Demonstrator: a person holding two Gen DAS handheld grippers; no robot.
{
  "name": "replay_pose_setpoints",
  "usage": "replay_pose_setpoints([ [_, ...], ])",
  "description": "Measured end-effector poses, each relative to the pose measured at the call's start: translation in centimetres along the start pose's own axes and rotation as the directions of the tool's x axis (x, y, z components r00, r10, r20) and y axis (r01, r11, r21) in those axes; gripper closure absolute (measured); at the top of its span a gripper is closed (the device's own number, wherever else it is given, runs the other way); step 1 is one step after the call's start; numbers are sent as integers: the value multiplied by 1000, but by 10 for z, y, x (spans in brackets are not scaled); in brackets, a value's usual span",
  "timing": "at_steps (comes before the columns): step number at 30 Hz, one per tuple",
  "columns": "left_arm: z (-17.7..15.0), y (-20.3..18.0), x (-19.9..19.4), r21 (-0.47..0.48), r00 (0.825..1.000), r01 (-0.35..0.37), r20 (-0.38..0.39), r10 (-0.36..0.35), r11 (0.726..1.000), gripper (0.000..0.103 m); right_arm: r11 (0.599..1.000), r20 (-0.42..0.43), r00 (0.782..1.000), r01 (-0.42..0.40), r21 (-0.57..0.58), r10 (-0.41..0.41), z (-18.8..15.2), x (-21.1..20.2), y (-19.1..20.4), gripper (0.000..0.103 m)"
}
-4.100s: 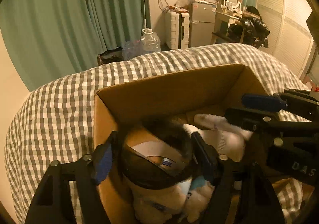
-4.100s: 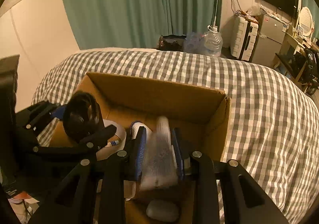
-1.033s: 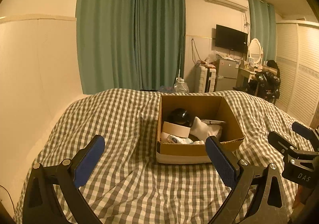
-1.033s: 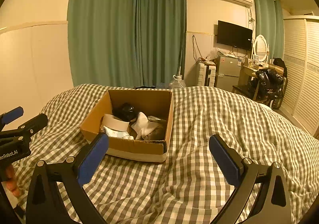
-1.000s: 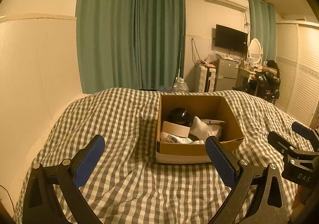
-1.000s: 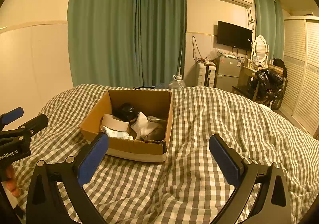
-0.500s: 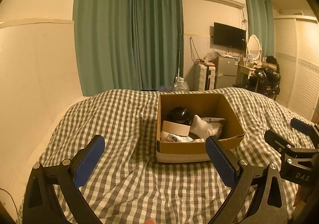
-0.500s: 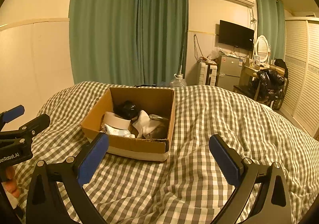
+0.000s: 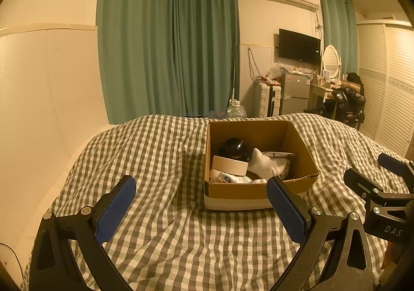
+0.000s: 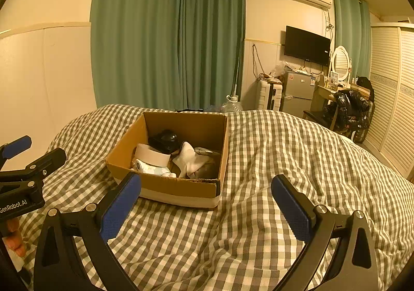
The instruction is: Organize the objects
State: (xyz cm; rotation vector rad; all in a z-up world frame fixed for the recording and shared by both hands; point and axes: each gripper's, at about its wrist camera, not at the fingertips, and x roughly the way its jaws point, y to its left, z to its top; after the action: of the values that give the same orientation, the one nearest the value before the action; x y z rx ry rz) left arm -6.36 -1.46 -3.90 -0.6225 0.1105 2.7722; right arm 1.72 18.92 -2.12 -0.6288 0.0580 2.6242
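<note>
An open cardboard box [image 9: 240, 191] sits on the checked bed cover; it also shows in the right wrist view [image 10: 178, 187]. Inside lie a black round object [image 9: 233, 146], a white tape roll [image 9: 229, 164], a white sock [image 9: 264, 165] and a small packet [image 9: 234, 178]. My left gripper [image 9: 200, 198] is open and empty, held back from the box's near side. My right gripper [image 10: 205, 196] is open and empty, also back from the box. Each gripper shows at the edge of the other's view.
The checked bed cover [image 10: 297, 161] spreads on all sides of the box. Green curtains [image 9: 168, 45] hang behind. A water jug [image 9: 235, 110], suitcase [image 9: 267, 99], small fridge [image 9: 295, 91] and dressing table stand beyond the bed. A wardrobe [image 10: 390, 89] is at right.
Both grippers let go of their objects in the box, opened and drew well back from it. Over the last second the views only tilted slightly.
</note>
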Motion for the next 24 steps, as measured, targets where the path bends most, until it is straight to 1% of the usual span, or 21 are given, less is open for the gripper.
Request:
replay_pose_setpoints([
  [24, -2, -2, -1, 3, 1000, 7, -7, -7, 1000, 0, 1000, -7, 1000, -3, -10, 3, -3, 2, 3, 2],
])
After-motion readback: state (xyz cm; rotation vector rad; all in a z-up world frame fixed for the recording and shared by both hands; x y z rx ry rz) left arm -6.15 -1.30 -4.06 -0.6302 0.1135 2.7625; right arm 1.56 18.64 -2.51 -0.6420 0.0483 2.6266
